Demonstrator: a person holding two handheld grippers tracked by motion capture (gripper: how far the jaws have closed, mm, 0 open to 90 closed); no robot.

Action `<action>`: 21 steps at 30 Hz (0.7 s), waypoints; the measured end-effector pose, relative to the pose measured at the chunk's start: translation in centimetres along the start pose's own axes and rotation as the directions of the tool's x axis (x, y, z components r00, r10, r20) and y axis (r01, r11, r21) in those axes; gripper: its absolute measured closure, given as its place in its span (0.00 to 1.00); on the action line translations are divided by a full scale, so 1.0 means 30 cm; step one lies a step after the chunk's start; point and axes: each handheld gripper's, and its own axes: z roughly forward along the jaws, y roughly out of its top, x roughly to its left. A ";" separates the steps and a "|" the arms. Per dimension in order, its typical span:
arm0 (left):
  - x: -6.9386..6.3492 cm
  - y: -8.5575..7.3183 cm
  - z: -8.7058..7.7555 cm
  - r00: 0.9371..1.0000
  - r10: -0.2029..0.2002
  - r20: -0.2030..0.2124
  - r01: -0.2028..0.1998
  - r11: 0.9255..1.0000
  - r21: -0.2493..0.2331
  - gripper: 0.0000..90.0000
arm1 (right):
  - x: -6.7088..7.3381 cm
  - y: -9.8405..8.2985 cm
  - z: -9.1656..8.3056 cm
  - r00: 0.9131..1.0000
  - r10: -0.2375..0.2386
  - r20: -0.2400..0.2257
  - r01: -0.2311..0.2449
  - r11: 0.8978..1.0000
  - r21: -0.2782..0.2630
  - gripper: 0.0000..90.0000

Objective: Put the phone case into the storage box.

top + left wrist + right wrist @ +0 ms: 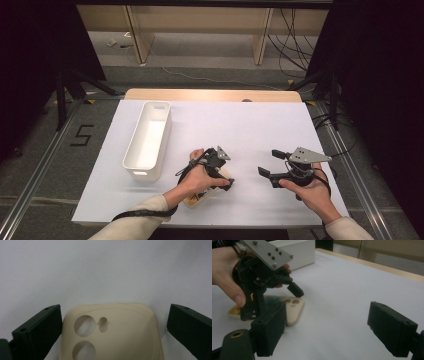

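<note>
Fingers of left gripper apart, straddling beige phone case near table's front edge; not yet clamped. Right gripper open, idle. Lift and transfer to white bin likely remaining.

Left forearm in from bottom edge, pale sleeve, angled toward table centre. Left hand wrapped round left gripper, tilted down low at the table; jaws spread wide. Right hand cupping right gripper from below, held level, pointing left, jaws wide apart.
</note>
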 end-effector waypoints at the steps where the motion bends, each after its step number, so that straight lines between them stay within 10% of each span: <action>1: 0.001 0.000 0.002 1.000 0.001 -0.001 -0.001 1.000 0.002 0.00 | 0.000 0.000 0.000 1.000 -0.001 0.000 0.001 1.000 0.000 0.19; 21: 0.010 -0.002 0.013 1.000 -0.006 0.016 0.006 1.000 0.026 0.02 | -0.001 0.000 -0.002 1.000 -0.003 -0.002 0.003 1.000 0.002 0.19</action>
